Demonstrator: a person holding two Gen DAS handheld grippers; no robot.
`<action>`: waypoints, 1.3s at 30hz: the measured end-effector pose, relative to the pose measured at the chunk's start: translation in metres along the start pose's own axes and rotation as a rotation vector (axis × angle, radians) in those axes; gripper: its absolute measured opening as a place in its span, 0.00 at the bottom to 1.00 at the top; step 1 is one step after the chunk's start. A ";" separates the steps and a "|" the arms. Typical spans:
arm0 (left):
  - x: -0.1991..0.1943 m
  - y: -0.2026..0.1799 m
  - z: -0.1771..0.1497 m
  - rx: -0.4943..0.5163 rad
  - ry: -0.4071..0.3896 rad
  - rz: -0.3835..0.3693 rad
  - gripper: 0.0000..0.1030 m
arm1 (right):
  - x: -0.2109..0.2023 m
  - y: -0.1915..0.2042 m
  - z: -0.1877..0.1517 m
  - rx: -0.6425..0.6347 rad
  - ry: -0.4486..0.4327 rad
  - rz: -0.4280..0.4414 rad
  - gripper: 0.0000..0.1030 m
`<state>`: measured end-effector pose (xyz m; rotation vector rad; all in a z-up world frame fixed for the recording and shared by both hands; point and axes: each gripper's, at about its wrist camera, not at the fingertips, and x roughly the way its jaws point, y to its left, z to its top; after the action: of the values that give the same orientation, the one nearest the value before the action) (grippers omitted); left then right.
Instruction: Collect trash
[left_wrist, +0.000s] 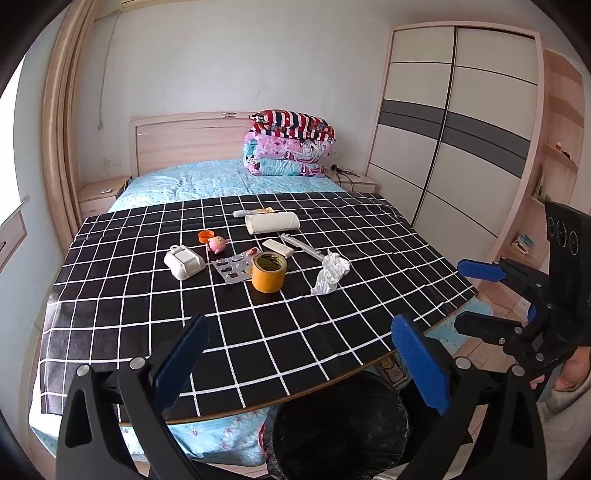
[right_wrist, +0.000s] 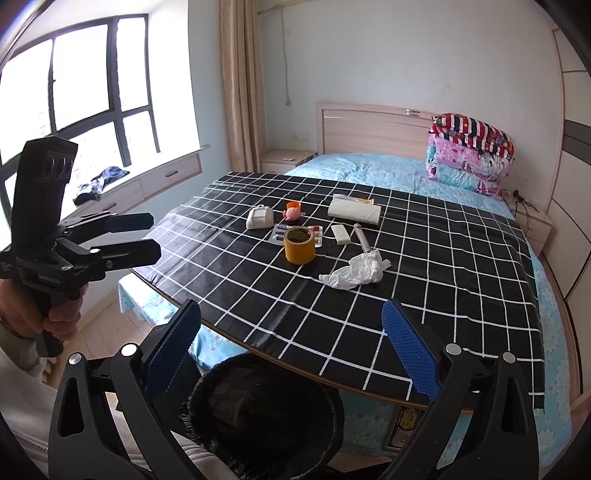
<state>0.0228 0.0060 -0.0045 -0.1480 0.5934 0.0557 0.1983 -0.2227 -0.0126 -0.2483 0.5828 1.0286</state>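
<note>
Left wrist view: your left gripper (left_wrist: 295, 354) hangs wide and empty above the black bin (left_wrist: 340, 424), which sits below the near edge of the checked board (left_wrist: 110, 295). The crumpled tissue (left_wrist: 330, 271) lies towards the board's right edge, nearer your right gripper (left_wrist: 469, 291), which also looks spread and empty. Take the tissue from above, low on its bulk, since it will probably squash.

Right wrist view: the tape roll (right_wrist: 299, 245), pill sheet (right_wrist: 317, 232) and cardboard tube (right_wrist: 354, 210) crowd the board's middle. Behind it are the bed (right_wrist: 369, 170), window (right_wrist: 74, 92) and curtain (right_wrist: 240, 81).
</note>
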 end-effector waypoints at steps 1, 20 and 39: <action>0.004 0.002 0.002 0.003 0.002 0.000 0.92 | 0.003 -0.002 0.002 -0.001 0.001 -0.004 0.97; 0.116 0.034 0.034 0.025 0.098 -0.023 0.86 | 0.111 -0.048 0.027 0.002 0.118 -0.031 0.81; 0.204 0.039 0.041 0.064 0.198 -0.009 0.64 | 0.176 -0.076 0.023 0.019 0.239 -0.040 0.70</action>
<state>0.2111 0.0528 -0.0902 -0.0944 0.7913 0.0135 0.3385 -0.1212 -0.0985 -0.3681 0.8001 0.9607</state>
